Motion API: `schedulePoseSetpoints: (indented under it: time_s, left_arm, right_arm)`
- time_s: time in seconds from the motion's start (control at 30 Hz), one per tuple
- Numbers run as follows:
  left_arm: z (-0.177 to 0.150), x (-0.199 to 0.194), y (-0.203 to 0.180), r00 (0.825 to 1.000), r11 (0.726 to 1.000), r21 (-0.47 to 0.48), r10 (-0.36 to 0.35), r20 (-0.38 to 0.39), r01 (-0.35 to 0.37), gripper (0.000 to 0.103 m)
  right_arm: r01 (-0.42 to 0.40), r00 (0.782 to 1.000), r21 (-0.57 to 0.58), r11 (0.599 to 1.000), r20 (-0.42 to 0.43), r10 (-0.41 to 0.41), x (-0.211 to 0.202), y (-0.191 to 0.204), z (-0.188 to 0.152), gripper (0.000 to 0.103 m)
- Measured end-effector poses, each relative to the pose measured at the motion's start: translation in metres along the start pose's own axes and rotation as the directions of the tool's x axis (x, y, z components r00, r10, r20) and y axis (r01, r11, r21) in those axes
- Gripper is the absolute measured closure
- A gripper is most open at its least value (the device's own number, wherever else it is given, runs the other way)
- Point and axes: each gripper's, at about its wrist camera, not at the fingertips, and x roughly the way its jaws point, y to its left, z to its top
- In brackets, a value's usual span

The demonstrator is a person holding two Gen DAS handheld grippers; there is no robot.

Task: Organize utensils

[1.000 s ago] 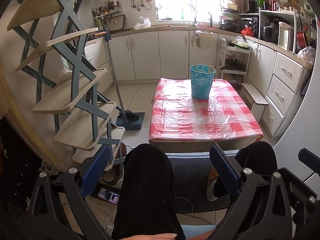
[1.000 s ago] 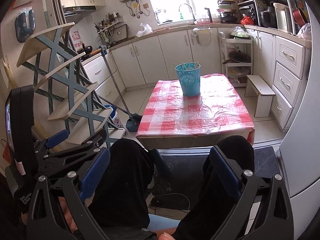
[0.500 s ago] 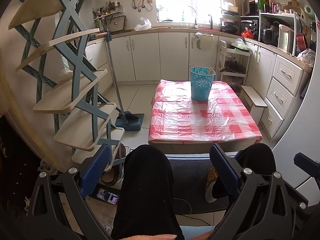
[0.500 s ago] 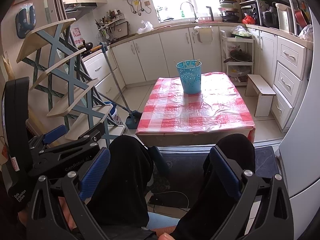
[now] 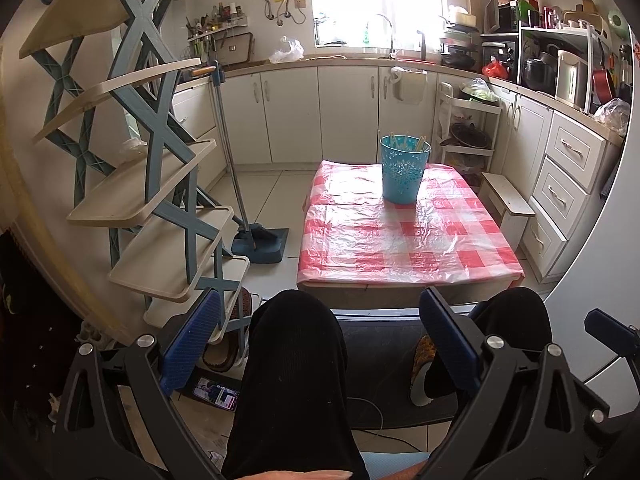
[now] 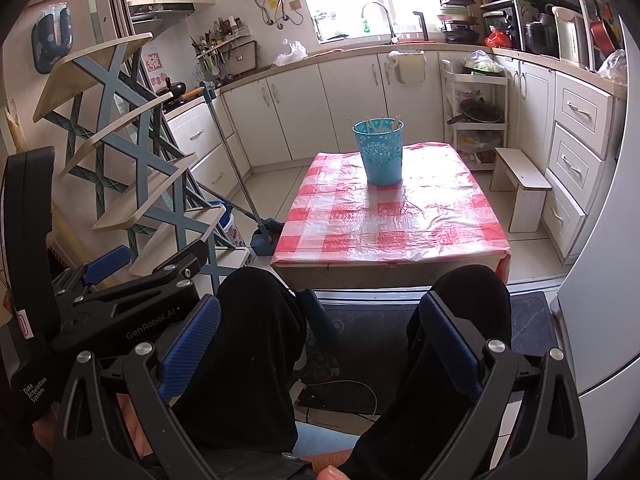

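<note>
Both grippers, left (image 5: 320, 344) and right (image 6: 316, 344), fingers released, nothing held, hanging over the knees. Utensils (image 5: 406, 142) stand in the bucket (image 5: 403, 172) at the desk's (image 5: 404, 248) far end. Reach in level, approach from above, take one stick near its top.

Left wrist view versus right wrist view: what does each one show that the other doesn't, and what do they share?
Only the left wrist view shows a phone lying on the floor by the person's leg. Only the right wrist view shows the left gripper's black body from the side, a range hood and a blue wall holder. Both show the blue bucket holding stick-like utensils on the checkered table, the folding rack, the broom and dustpan, and open, empty grippers: left gripper, right gripper.
</note>
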Motion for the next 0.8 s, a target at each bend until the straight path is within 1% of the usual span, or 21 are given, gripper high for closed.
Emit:
schedulePoseSetpoints:
  time_s: [0.8]
  left_arm:
    - [-0.0014, 0.0001, 0.0016, 1.0, 1.0, 0.0, -0.001, 0.001, 0.001, 0.008]
  right_arm:
    - [-0.003, 1.0, 0.0, 1.0, -0.006, 0.003, 0.0003, 0.0011, -0.0032, 0.007]
